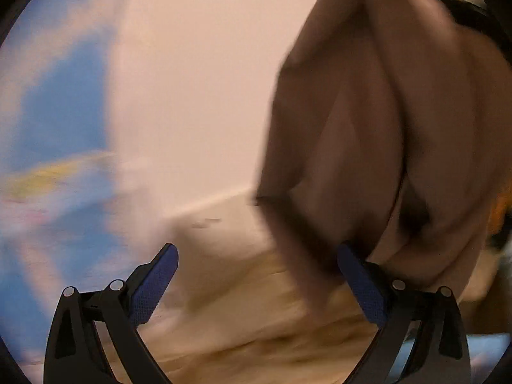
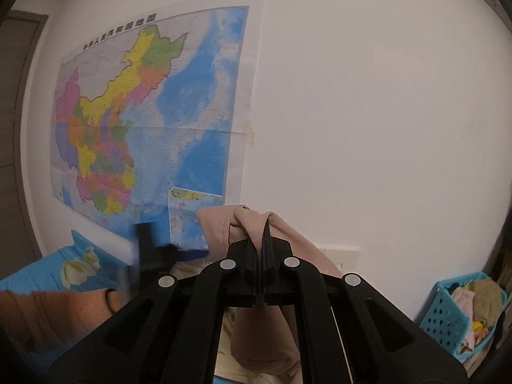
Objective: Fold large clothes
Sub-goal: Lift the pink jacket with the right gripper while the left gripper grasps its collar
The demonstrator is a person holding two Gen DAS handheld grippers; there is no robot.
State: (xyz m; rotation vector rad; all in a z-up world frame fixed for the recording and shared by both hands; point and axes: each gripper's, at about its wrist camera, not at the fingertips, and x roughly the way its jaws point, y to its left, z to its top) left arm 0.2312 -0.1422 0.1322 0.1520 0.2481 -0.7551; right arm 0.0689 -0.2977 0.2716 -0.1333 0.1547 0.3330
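A large beige-pink garment (image 2: pixel 265 326) hangs lifted in the air. My right gripper (image 2: pixel 262 240) is shut on a bunched fold at its top edge (image 2: pixel 243 220). In the left wrist view the same garment (image 1: pixel 400 121) hangs blurred at the right, its cloth touching the right finger. My left gripper (image 1: pixel 256 265) is open, with blue pads (image 1: pixel 153 284) wide apart and nothing between them. A lighter cream cloth (image 1: pixel 256 313) lies below it. The left gripper also shows blurred in the right wrist view (image 2: pixel 150 252), left of the garment.
A white wall (image 2: pixel 384 128) with a coloured map (image 2: pixel 153 112) stands ahead. A blue surface (image 2: pixel 38 275) with a pale cloth (image 2: pixel 80 268) lies at lower left. A blue basket (image 2: pixel 448 316) of clothes stands at the right. A door frame (image 2: pixel 16 128) is at far left.
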